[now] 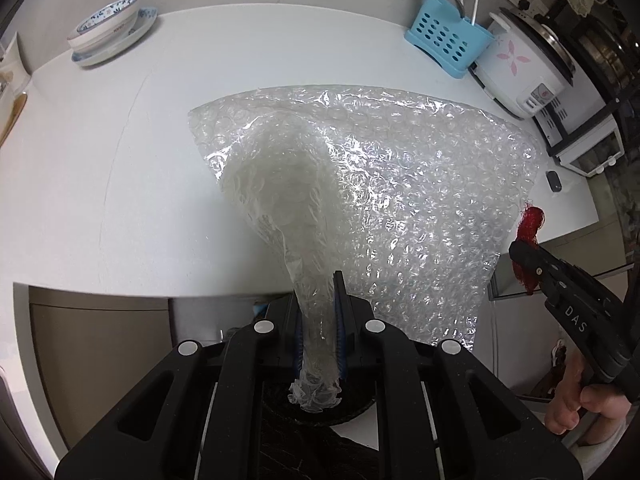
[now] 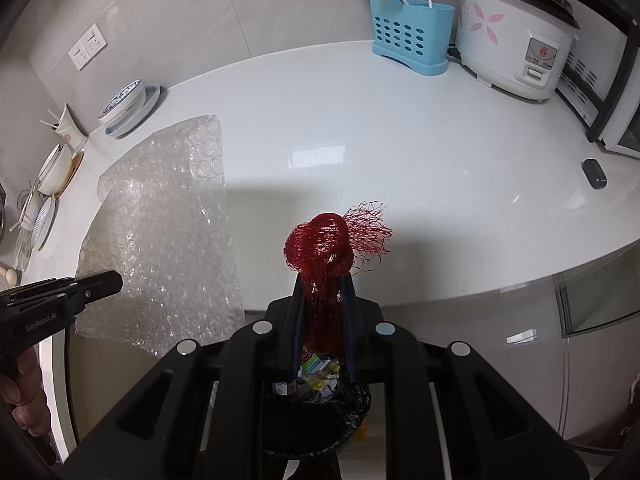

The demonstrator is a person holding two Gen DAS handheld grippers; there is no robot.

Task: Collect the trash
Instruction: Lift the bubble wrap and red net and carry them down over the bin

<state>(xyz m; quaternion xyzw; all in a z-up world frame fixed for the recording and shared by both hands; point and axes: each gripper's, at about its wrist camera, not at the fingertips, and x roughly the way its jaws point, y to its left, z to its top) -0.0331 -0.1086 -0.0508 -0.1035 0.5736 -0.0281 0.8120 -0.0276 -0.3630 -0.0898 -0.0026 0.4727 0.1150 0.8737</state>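
My left gripper [image 1: 318, 280] is shut on a bunched corner of a clear bubble wrap sheet [image 1: 380, 184], which fans out above the white counter's front edge. It also shows in the right wrist view [image 2: 168, 232], with the left gripper [image 2: 114, 282] at its lower left. My right gripper [image 2: 323, 280] is shut on a red mesh net [image 2: 328, 244], held just off the counter's front edge. In the left wrist view the right gripper [image 1: 520, 250] and the net [image 1: 530, 224] are at the far right. A bin with a black bag [image 2: 344, 412] holding scraps is below the right gripper.
On the white counter [image 2: 360, 120] stand a blue utensil holder [image 2: 410, 38], a white rice cooker [image 2: 516, 44], a stacked bowl and plate [image 2: 126, 104], a small black object [image 2: 594, 174] and an oven [image 2: 616, 120] at right. Dishes [image 2: 48, 184] sit at far left.
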